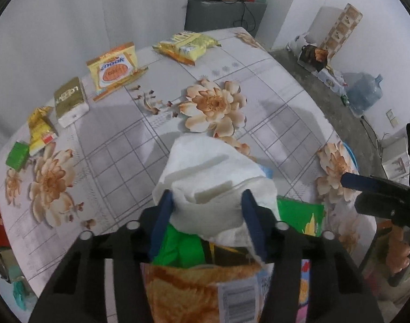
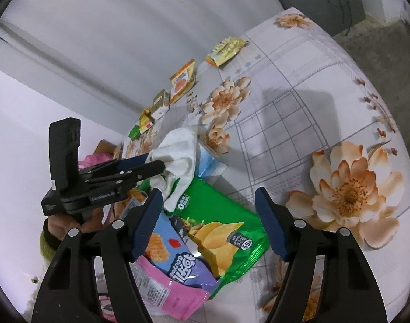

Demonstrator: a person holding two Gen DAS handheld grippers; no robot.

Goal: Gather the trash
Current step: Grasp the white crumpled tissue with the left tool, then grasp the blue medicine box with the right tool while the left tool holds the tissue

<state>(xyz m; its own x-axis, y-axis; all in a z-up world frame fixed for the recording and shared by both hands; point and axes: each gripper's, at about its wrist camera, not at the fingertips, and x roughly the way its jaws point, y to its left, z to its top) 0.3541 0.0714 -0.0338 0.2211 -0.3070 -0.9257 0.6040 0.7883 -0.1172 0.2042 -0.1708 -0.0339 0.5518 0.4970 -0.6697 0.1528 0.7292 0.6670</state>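
Note:
My left gripper is shut on a crumpled white tissue and holds it above a pile of snack wrappers. In the right wrist view the left gripper shows at the left with the tissue hanging from its tips. Under it lie a green chip bag, a pink and blue snack bag and an orange wrapper. My right gripper is open and empty above the green bag; it also shows at the right edge of the left wrist view.
The floral tablecloth carries a yellow snack box, a yellow noodle packet, a gold tissue pack, a yellow wrapper and a green box along the far side. A water jug stands on the floor.

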